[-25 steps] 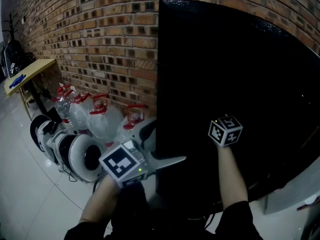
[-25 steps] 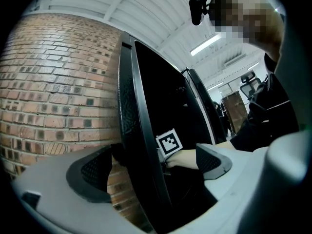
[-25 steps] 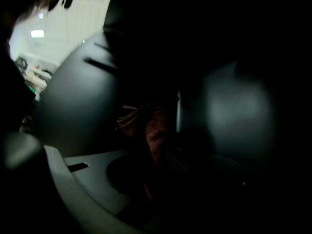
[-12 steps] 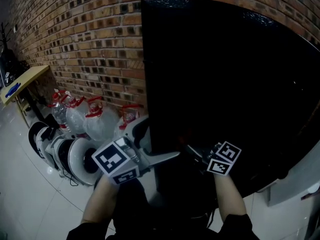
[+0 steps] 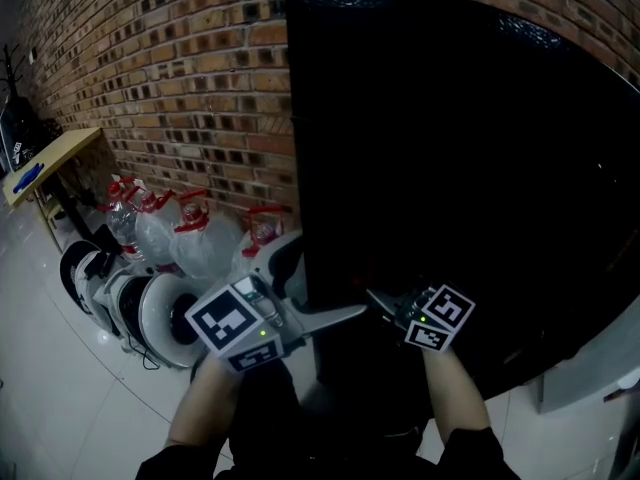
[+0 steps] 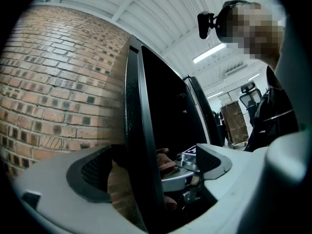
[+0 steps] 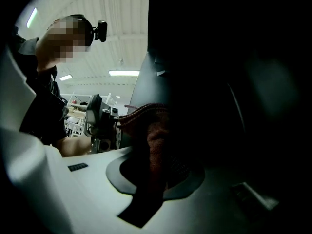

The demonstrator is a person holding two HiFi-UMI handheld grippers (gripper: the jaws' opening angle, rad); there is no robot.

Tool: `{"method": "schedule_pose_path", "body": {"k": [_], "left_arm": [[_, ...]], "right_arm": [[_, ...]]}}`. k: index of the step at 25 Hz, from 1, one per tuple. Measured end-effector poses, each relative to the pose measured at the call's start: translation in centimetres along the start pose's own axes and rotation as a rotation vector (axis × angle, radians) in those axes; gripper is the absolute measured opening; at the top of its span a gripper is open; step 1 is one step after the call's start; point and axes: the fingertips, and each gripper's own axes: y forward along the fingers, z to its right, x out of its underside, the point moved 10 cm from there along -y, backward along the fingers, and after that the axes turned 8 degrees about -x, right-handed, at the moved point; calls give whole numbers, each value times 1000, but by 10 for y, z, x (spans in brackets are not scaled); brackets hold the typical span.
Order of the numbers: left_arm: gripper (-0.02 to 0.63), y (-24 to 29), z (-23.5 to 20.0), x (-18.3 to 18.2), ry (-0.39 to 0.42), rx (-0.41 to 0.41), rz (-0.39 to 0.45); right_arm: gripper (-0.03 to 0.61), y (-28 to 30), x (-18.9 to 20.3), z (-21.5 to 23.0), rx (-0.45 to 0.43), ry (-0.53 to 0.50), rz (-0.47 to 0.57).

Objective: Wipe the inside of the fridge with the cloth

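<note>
Cloth [image 7: 152, 147] sits clamped in right gripper [image 5: 385, 306] beside fridge [image 5: 450, 168].

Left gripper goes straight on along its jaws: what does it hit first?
The tall black fridge door: its edge stands between the left gripper's open jaws, seemingly touching neither. Pushing on would likely run that edge deeper, into the gripper's throat. How much room is left there is unclear.

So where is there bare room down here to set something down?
The tiled floor at lower left is bare, in front of the white wheel-shaped devices. Along the brick wall, between the yellow table and the black fridge, it is crowded: water jugs stand packed behind those devices.
</note>
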Motion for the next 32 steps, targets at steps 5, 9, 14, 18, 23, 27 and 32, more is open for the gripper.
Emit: {"method": "schedule_pose_path", "body": {"k": [5, 9, 14, 18, 23, 27, 32], "left_arm": [[526, -2, -8, -2, -122, 25, 33], [523, 1, -5, -1, -39, 2, 33], [523, 1, -2, 1, 4, -17, -7], [523, 3, -2, 2, 54, -31, 9], [523, 2, -1, 2, 30, -11, -18], [523, 2, -4, 3, 7, -17, 10], [523, 3, -2, 4, 5, -22, 1]], "right_arm": [[75, -6, 3, 31, 134, 21, 0], [75, -5, 5, 63, 226, 55, -9], [75, 0, 6, 101, 306, 108, -18], [75, 2, 2, 121, 367, 95, -62], [75, 3, 3, 143, 403, 88, -65], [75, 2, 3, 149, 403, 79, -68], [75, 1, 9, 168, 507, 128, -82]]}}
